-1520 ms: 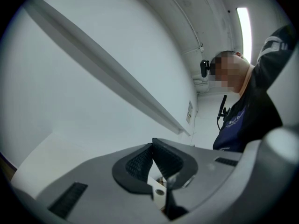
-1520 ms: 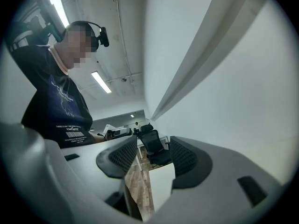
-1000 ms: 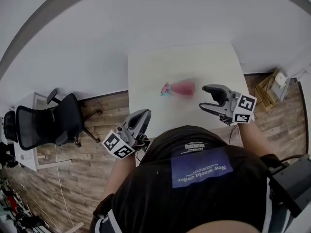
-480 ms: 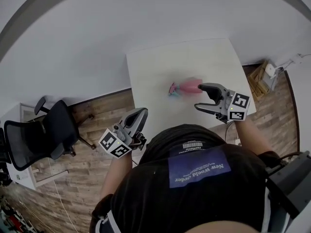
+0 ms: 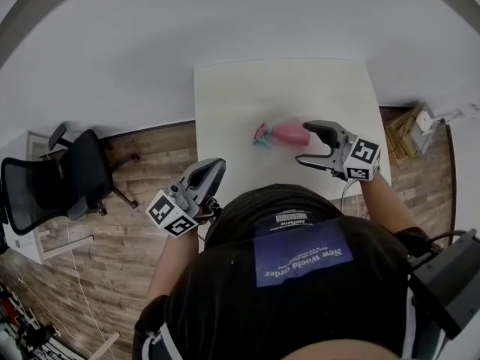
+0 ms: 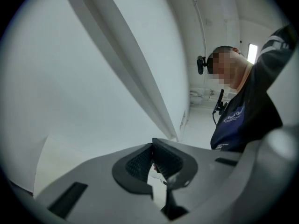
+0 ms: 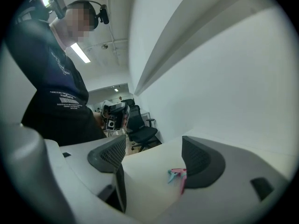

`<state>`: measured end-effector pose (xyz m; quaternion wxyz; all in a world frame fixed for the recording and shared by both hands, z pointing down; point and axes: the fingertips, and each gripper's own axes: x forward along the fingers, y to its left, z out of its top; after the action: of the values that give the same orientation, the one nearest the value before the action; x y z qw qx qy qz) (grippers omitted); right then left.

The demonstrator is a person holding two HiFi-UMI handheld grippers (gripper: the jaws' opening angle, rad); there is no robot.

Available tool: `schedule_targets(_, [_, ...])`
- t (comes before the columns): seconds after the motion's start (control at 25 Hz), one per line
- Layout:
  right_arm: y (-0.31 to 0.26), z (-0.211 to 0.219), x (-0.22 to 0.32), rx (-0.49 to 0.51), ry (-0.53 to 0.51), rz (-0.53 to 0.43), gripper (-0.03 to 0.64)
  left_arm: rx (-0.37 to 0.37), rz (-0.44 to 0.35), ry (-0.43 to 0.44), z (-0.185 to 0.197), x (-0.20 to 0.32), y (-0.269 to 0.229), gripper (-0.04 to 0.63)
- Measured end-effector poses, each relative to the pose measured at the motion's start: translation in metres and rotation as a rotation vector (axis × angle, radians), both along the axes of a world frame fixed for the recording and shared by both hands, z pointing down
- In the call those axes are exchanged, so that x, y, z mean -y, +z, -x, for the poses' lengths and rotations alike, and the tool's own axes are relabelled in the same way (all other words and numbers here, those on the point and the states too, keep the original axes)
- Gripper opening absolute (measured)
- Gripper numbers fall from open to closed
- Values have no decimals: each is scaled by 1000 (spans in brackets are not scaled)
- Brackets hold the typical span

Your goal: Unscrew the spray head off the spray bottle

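A black short-sleeved T-shirt [image 5: 300, 313] is worn, marked on the front with a dark blue rectangular panel [image 5: 302, 251] carrying white lettering, and a small black camera [image 7: 103, 14] is mounted at the head. The left gripper [image 5: 212, 167] and the right gripper [image 5: 306, 142] are built of light grey shells with dark, finely textured pads [image 7: 110, 155]. Each is fitted with a white cube [image 5: 171, 214] printed with black square markers.

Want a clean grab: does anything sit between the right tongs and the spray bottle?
Nothing visible does. The spray bottle lies on the table beyond the right tongs, which have just been opening with nothing between them; only bare tabletop separates them.
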<state>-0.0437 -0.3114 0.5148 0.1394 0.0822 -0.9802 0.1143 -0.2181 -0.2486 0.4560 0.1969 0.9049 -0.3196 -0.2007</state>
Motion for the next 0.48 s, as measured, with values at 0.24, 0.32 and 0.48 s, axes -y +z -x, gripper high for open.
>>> schedule_targets(0.24, [43,-37,29,-31,-125,4,384,27,53,-116,-40,23,3,5])
schedule_targets(0.32, [62,-45,33,-60,-156,-10,400,31,73,-128,-50,28,5,5])
schedule_targets(0.48, [103,-48,40,-142,-193,-59,438,70,117,-107,-66,36,13,5])
